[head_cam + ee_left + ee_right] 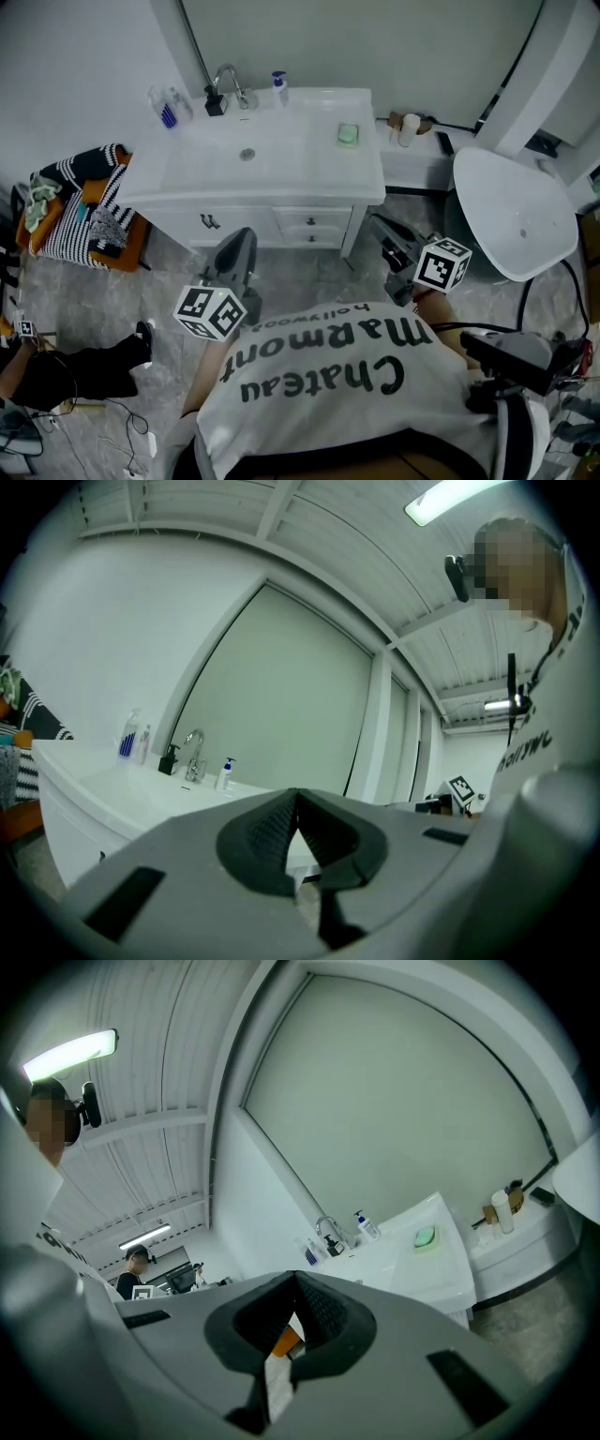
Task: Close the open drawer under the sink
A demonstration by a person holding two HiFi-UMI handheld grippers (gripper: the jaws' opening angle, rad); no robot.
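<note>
**Both claws held off from the cabinet; drawer fronts look flush**

The left claw [240,236], pinched together on nothing, hangs at 9 o'clock of the drawers [313,229]. They sit under the right half of the sink [281,192] and seem level with the cabinet front, none jutting. The right claw [380,225], at their 3 o'clock, is likewise together and empty. I judge the drawer to be lying closed, so no push is called for.

Left tongs [240,236]: at left, held level, pointing toward far side, jaws together, nothing between them. Right tongs [377,225]: at right, level, angled far-left, jaws together, likewise empty. Both well apart, just beyond torso [328,384], one each side.
</note>
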